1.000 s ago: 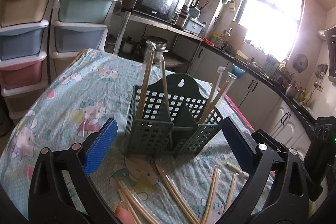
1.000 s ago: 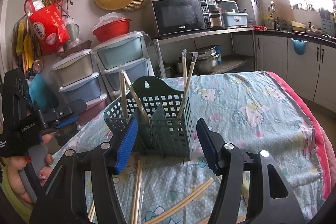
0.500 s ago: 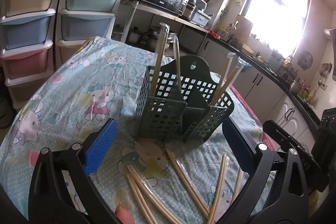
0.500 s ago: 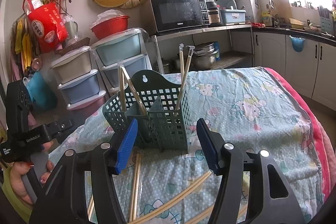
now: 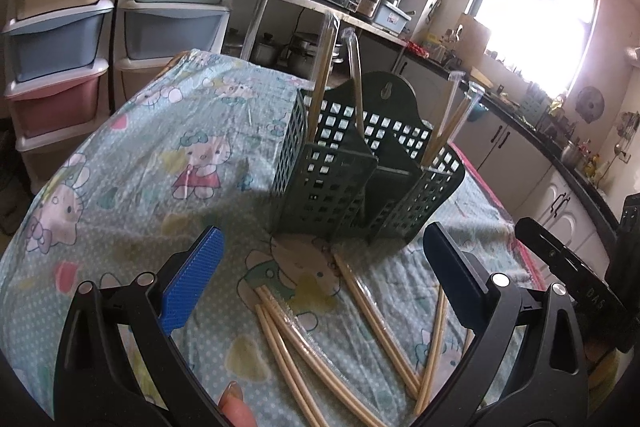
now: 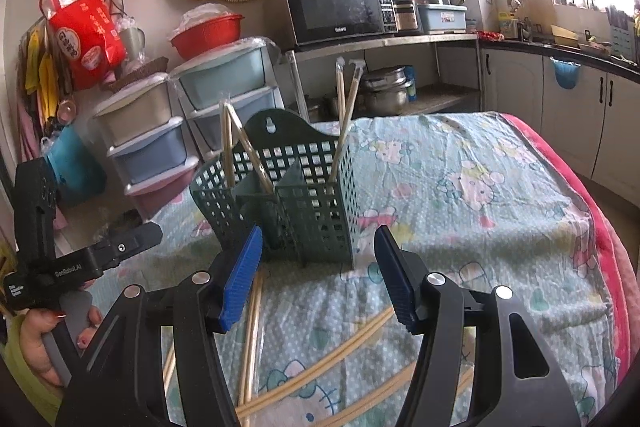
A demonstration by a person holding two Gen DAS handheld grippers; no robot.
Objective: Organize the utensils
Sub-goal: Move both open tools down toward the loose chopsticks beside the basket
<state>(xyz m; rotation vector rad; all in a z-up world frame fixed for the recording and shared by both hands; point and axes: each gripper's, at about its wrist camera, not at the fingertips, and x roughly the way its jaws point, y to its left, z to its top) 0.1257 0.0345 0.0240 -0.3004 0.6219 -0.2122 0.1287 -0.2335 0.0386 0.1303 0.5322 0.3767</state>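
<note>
A dark green slotted utensil holder (image 5: 360, 183) (image 6: 304, 195) stands on the patterned tablecloth, with wrapped chopstick pairs (image 5: 324, 83) (image 6: 346, 115) upright in its side compartments. Several more wrapped chopsticks (image 5: 316, 343) (image 6: 320, 359) lie loose on the cloth in front of it. My left gripper (image 5: 320, 275) hangs open above the loose chopsticks, nothing between its blue pads. My right gripper (image 6: 318, 271) is open too, just short of the holder, and empty. In the right wrist view a hand (image 6: 40, 343) holds the left gripper's body at the far left.
The table (image 5: 120, 155) wears a light blue cartoon cloth with a red edge (image 6: 592, 195) on its right side. Stacked plastic drawers (image 5: 120, 7) stand beyond the far left corner. A microwave (image 6: 336, 9) sits on a metal shelf behind, kitchen cabinets (image 6: 540, 95) to the right.
My left gripper has sunk and tipped down toward the cloth, so more of the loose chopsticks now show between its fingers. The right gripper has barely moved.
</note>
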